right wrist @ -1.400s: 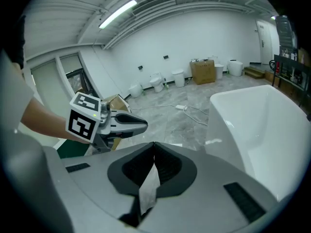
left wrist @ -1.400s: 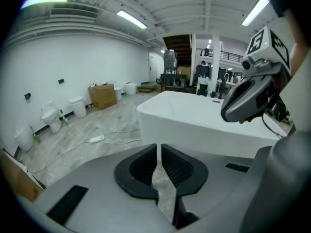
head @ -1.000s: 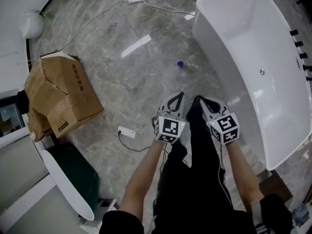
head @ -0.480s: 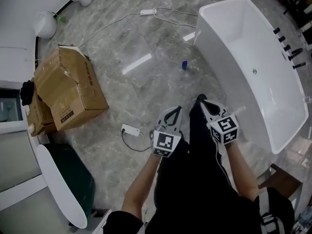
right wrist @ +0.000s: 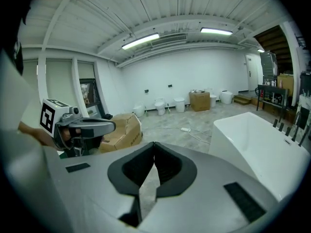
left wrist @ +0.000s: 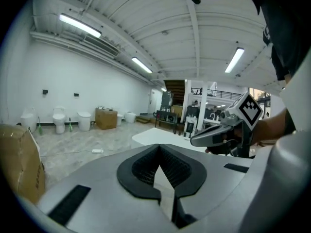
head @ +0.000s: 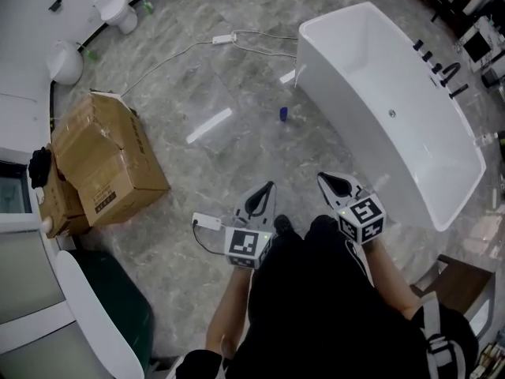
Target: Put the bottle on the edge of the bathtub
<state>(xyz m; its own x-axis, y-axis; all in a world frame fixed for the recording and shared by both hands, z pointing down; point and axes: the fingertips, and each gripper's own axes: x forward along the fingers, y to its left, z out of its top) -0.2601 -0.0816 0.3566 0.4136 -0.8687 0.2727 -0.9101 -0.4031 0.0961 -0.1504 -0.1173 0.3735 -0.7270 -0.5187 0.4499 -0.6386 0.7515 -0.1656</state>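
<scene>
Both shut and empty, left gripper (head: 270, 187) and right gripper (head: 323, 178) face the blue bottle (head: 283, 114) — well ahead on the floor, roughly midway between them, beside the bathtub (head: 379, 69).

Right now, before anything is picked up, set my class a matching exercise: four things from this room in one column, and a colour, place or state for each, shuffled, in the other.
Things:
1. bathtub
2. box
3. bottle
4. left gripper

Descriptions:
A. blue, on the floor
B. shut, holding nothing
C. white, at the right of the head view
D. brown, at the left of the head view

Pairs: 1-C, 2-D, 3-A, 4-B
</scene>
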